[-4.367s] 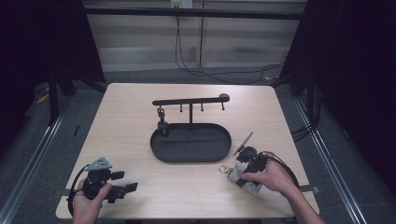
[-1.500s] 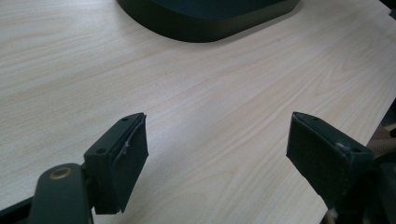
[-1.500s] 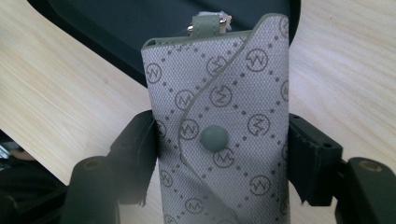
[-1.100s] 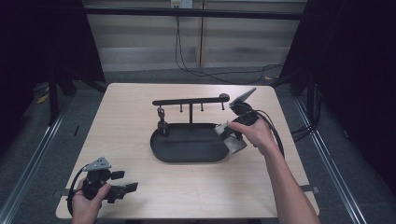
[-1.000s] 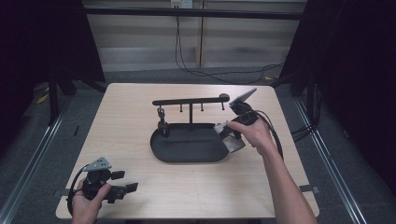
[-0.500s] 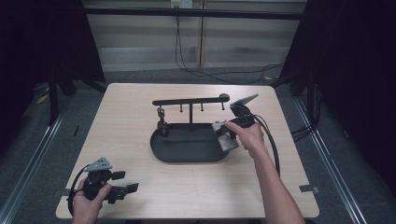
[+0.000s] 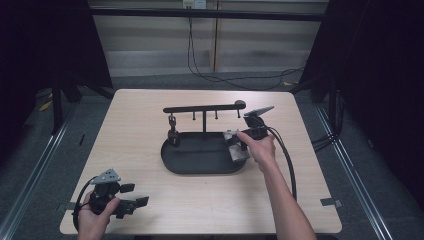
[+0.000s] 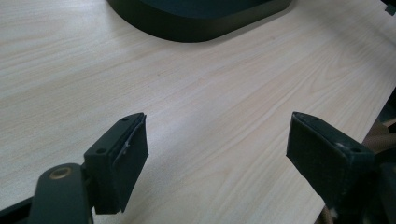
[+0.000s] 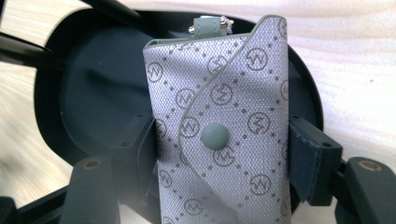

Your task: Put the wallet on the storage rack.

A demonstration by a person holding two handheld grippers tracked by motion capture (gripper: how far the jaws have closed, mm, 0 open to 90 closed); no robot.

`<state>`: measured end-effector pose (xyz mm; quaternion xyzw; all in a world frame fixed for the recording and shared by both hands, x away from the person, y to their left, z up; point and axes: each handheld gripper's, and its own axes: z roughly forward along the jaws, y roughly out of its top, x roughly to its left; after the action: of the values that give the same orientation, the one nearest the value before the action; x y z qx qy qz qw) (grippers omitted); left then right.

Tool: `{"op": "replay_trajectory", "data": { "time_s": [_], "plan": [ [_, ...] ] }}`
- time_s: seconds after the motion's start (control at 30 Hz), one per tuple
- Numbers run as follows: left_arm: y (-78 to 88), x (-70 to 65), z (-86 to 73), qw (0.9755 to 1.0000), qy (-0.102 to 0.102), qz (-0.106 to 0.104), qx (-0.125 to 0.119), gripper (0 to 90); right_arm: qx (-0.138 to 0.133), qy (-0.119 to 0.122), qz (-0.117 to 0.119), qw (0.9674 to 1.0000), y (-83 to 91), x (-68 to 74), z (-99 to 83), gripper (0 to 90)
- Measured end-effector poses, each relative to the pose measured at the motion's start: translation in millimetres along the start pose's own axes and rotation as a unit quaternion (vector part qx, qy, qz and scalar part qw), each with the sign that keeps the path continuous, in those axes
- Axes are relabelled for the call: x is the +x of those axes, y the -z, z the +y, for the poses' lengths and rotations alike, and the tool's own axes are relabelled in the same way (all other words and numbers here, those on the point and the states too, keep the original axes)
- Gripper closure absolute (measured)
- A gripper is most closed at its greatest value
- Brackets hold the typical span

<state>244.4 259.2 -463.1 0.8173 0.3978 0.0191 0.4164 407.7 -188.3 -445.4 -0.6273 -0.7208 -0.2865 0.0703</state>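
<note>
Right now the right gripper (image 9: 219, 154) pinches a grey monogrammed key pouch (image 9: 219, 121) by its sides, holding it over the right end of the black oval tray (image 7: 200, 162), which sits mid-table under a key-hook stand (image 7: 204, 108). Near the table's front left corner, the left gripper (image 8: 217, 149) rests with jaws spread wide.

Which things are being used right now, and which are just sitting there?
In use:
- grey key pouch, clamped in the right gripper
- black oval tray, which the pouch is held over
- black hook rack standing at the tray's back edge

Just sitting there:
- left gripper, open and empty over the table
- small dark item hanging from the rack's left hook
</note>
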Motion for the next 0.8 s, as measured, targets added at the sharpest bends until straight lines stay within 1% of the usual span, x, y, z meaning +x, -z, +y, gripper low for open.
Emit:
{"op": "replay_trajectory", "data": {
  "time_s": [0.07, 0.13, 0.23, 0.33, 0.4, 0.5, 0.53, 0.57, 0.6, 0.7, 0.77, 0.8],
  "plan": [
    [-0.2, -0.1, -0.2, 1.0000, 0.001, 0.000, 0.001, 20.5, -0.001, -0.002, -0.001, 1.0000, -2.7, 0.9, 0.1, 33.2],
    [0.0, 0.0, -0.1, 1.0000, 0.000, -0.001, 0.001, 20.5, -0.003, -0.005, 0.004, 1.0000, -6.6, 1.3, 0.2, 33.2],
    [0.2, 0.5, -0.1, 1.0000, 0.000, -0.001, 0.001, 20.5, -0.002, -0.001, 0.001, 1.0000, -13.9, 0.8, -0.7, 33.1],
    [0.4, 0.2, -0.1, 1.0000, 0.002, -0.001, 0.000, 20.5, 0.003, -0.010, -0.002, 0.9999, -21.3, -0.9, -2.8, 33.0],
    [0.2, 0.4, -0.1, 1.0000, 0.001, -0.001, 0.001, 20.5, 0.000, -0.014, 0.001, 0.9999, -25.4, -3.6, -4.4, 32.8],
    [-0.1, 0.5, -0.1, 1.0000, 0.000, -0.001, 0.001, 20.5, -0.002, -0.013, -0.004, 0.9999, -27.0, -4.0, -5.2, 32.4],
    [-0.2, 0.5, -0.1, 1.0000, 0.000, -0.001, 0.002, 20.5, 0.000, -0.007, -0.005, 1.0000, -26.9, -3.2, -5.0, 32.0],
    [-0.3, 0.5, -0.1, 1.0000, 0.000, -0.001, 0.002, 20.5, 0.003, -0.008, -0.006, 0.9999, -26.8, -2.4, -5.0, 31.7],
    [-0.3, 0.4, -0.1, 1.0000, 0.000, -0.001, 0.002, 20.5, 0.002, -0.002, -0.006, 1.0000, -27.9, -2.2, -5.0, 31.3],
    [-0.1, 0.3, 0.0, 1.0000, 0.000, 0.000, 0.003, 20.5, 0.006, 0.003, -0.013, 0.9999, -29.4, -1.2, -5.4, 30.0],
    [-0.4, 0.3, -0.1, 1.0000, 0.002, -0.001, 0.002, 20.5, 0.009, 0.002, -0.016, 0.9998, -30.8, -0.4, -5.8, 29.8],
    [-0.5, 0.3, -0.1, 1.0000, 0.001, 0.000, 0.003, 20.5, 0.006, 0.004, -0.014, 0.9999, -30.8, 0.4, -5.9, 30.1]
  ]
}}
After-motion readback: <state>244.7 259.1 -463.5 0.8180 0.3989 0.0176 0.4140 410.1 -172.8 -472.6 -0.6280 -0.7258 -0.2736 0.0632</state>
